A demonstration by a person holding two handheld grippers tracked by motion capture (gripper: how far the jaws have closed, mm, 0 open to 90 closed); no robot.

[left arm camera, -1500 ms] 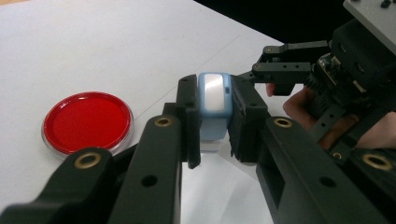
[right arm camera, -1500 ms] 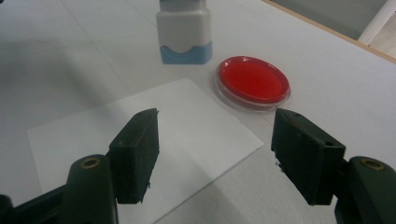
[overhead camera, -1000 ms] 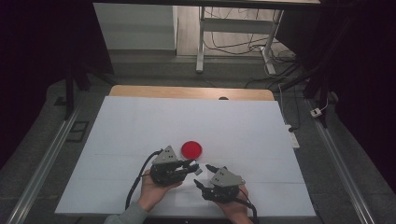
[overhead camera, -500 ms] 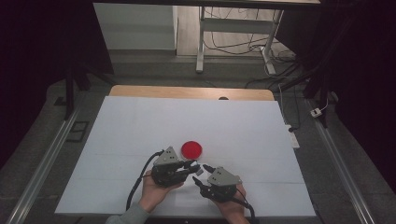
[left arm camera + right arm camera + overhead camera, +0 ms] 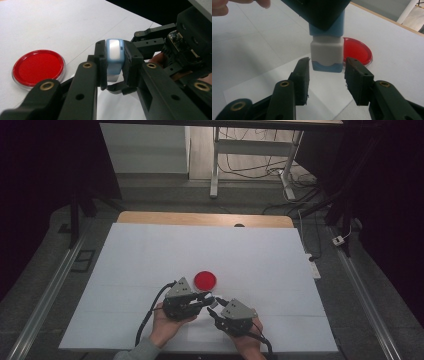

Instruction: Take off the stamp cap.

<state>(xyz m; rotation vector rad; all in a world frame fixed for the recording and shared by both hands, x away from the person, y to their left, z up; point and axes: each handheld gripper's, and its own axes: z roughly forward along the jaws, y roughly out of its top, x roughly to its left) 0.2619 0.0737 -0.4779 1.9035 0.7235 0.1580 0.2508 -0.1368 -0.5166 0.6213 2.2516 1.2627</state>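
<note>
A small blue-and-white container [image 5: 114, 58] is clamped between the jaws of the left hand-held gripper [image 5: 115, 67], above the bench [image 5: 150, 255]. The right hand-held gripper [image 5: 327, 75] is spread around its white end, untouching; a skewed closure could twist it loose. Beyond lies a red lidded dish [image 5: 357, 51].

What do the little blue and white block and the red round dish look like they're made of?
The block, clamped in the left tool, looks like moulded plastic: smooth, slightly glossy, with rounded corners. The red dish looks like clear hard plastic with a red inside: see-through rim, shiny top. Glass can't be ruled out.
</note>
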